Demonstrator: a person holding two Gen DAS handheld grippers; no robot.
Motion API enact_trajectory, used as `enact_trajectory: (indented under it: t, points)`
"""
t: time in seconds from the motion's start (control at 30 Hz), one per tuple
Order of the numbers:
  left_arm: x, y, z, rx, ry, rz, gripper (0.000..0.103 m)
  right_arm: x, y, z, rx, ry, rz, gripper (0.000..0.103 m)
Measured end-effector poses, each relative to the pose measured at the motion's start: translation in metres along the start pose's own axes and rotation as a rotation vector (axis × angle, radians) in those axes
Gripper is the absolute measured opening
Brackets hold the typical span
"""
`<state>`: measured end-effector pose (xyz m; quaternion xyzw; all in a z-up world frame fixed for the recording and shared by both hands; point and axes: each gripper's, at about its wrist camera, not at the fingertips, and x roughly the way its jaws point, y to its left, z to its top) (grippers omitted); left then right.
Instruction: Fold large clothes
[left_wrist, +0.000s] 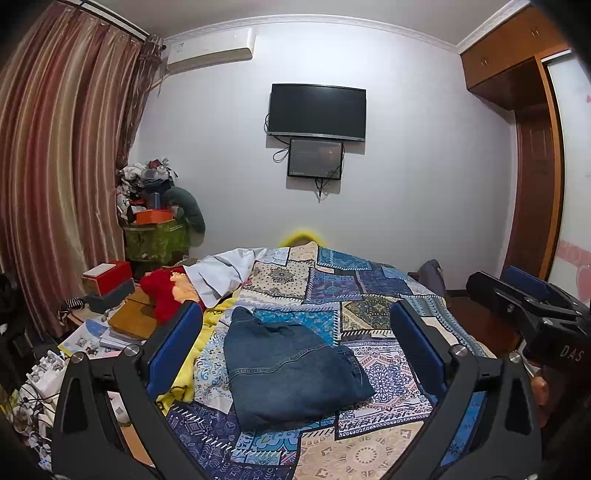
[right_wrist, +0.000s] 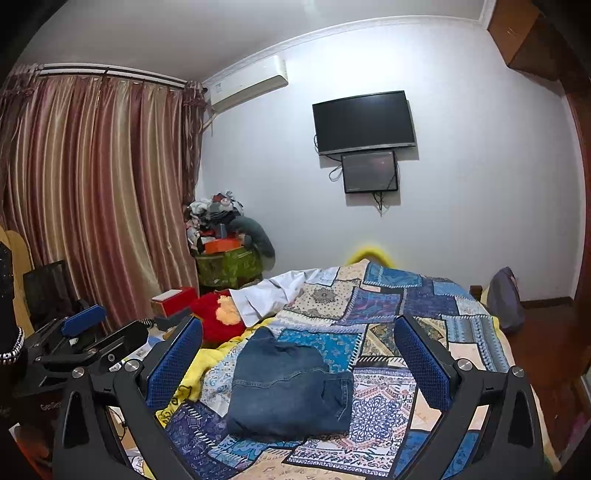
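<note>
The jeans lie already folded into a thick, roughly square bundle on the patchwork quilt of the bed, near its close end and a little left of the middle. In both wrist views the bundle sits between and beyond my fingers, apart from them.

My left hand-held gripper is spread wide and holds nothing; my right hand-held gripper is likewise wide apart and empty. Each shows at the edge of the other's view, raised above the bed and not touching cloth.

I judge the denim heavy for a garment and fairly stiff: the layers stand up in a firm stack, and the top flap humps instead of lying flat. It should not slip on my ribbed blue pads, but a thick stack may be more than the jaws can close over. The quilt beneath is soft and rumpled, so pressing down will sink rather than flatten.

If I need another fold or a tidy, I would take the near right corner, where the layered edges and seam show, pinching only the top few layers, and steady the left edge with the other gripper. To lift the whole bundle I would go in from both sides, low, under the bottom layer. The risk is that a one-sided pull drags the stack open.
</note>
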<state>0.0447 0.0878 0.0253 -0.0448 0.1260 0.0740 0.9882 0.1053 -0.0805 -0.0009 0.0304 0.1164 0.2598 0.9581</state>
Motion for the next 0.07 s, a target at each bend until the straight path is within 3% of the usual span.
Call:
enact_trajectory:
  t: [0.07]
  points:
    - [0.0009,0.0006,0.0002,0.0,0.003,-0.005,0.102,0.0003,-0.0014,-0.0006,0.007,0.003,0.001,0.103]
